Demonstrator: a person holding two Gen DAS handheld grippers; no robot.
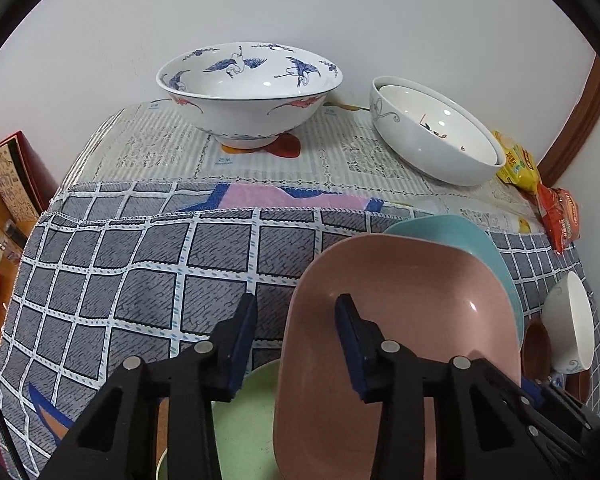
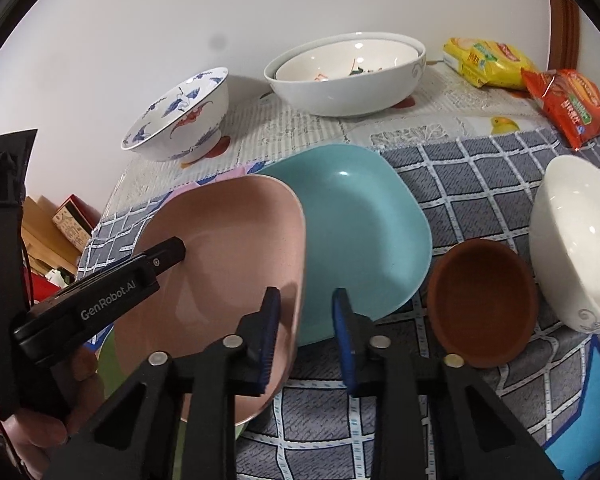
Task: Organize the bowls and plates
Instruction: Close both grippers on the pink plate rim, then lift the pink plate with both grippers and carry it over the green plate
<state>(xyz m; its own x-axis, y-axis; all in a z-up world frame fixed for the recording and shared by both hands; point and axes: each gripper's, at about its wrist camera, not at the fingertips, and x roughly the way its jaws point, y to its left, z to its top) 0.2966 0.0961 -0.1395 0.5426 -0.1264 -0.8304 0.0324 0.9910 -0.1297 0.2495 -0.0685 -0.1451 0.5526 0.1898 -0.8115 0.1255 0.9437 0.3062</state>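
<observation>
A pink square plate (image 1: pixel 400 300) (image 2: pixel 228 232) lies tilted, overlapping a teal plate (image 1: pixel 452 232) (image 2: pixel 360 220) and a green plate (image 1: pixel 248 420). My left gripper (image 1: pixel 295 300) straddles the pink plate's left rim, one finger outside over the cloth and one over the inside; gaps show on both sides, so it is open. My right gripper (image 2: pixel 307 292) straddles the plate's right rim the same way, and teal shows between the rim and the outer finger. The left gripper's finger (image 2: pixel 168 252), held by a hand (image 2: pixel 40 432), shows in the right wrist view.
On the checked cloth, a small brown bowl (image 2: pixel 484 304) and a white bowl (image 2: pixel 572 240) sit right of the plates. A large crane-patterned bowl (image 1: pixel 248 92) and nested white bowls (image 1: pixel 436 140) stand by the wall. Snack packets (image 2: pixel 488 62) lie at the far right corner. Boxes (image 1: pixel 12 176) stand off the table's left edge.
</observation>
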